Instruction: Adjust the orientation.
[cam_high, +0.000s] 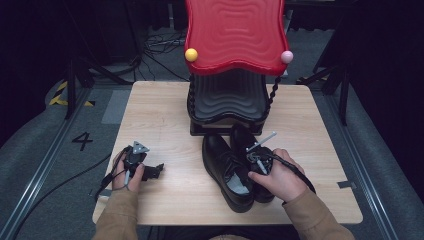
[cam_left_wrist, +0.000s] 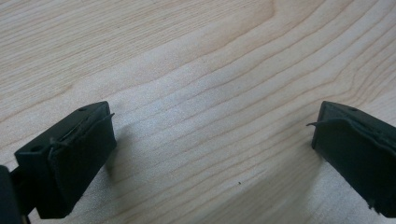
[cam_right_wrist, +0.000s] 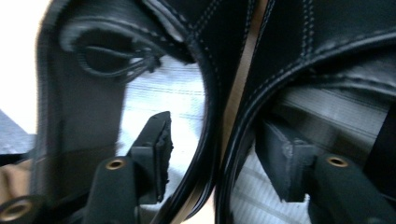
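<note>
Two black shoes (cam_high: 235, 167) stand side by side on one wooden table (cam_high: 165, 120). One rack (cam_high: 227, 102) sits at the table's far side, with two wavy shelves: one red (cam_high: 235, 32) on top, one black (cam_high: 227, 92) beneath. Two small balls sit at the red shelf's front corners, one yellow (cam_high: 191, 54) and one pink (cam_high: 286, 56). Two hands reach in, each with one gripper: the left gripper (cam_high: 159, 169) and the right gripper (cam_high: 256, 159). One number, a four (cam_high: 82, 140), marks the floor.
</note>
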